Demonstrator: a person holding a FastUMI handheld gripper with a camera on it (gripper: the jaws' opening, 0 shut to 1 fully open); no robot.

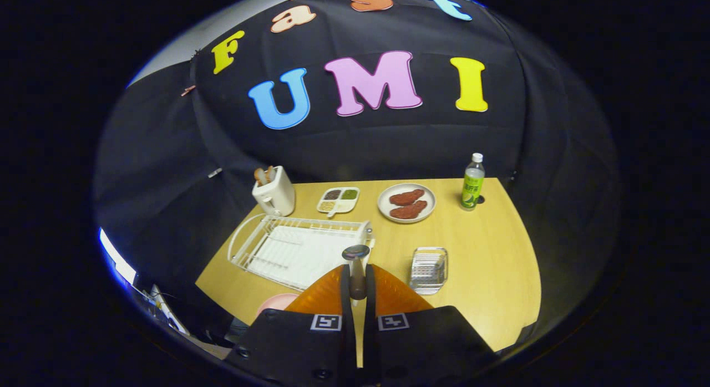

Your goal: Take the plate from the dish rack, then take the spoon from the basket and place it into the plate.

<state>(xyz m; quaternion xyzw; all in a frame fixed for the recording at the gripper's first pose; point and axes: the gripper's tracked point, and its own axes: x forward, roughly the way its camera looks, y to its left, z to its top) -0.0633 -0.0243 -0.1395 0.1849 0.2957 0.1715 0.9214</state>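
gripper (pixel 358 279): fingers nearly together, clamped on the spoon's handle, held high above the table
spoon (pixel 356 254): upright btwn the fingers, bowl at top, sticking out past the tips; handle pinched both sides
plate (pixel 277 303): pink, on the table just left of the fingers, near the table's front edge; mostly hidden behind the gripper body (only a rim slice shows)
dish rack (pixel 288 248): white wire, w/ pale drain tray under it, left half of the table, beyond & left of the fingers; nothing standing in it
basket (pixel 429 269): small clear/wire one, right of the fingertips, on the table; can't tell if anything's inside
toaster (pixel 274 192): white, behind the rack at the table's back-left corner, 2 slices of bread poking out the top
snack tray (pixel 338 200): white, divided into compartments w/ dark, green & pale bits, btwn toaster and the meat plate
meat plate (pixel 406 203): white, round, 2 reddish-brown patties on it, back centre of the table
bottle (pixel 473 182): clear w/ green label & white cap, upright, back-right, well apart from the basket
table (pixel 488 254): light wood, right side bare
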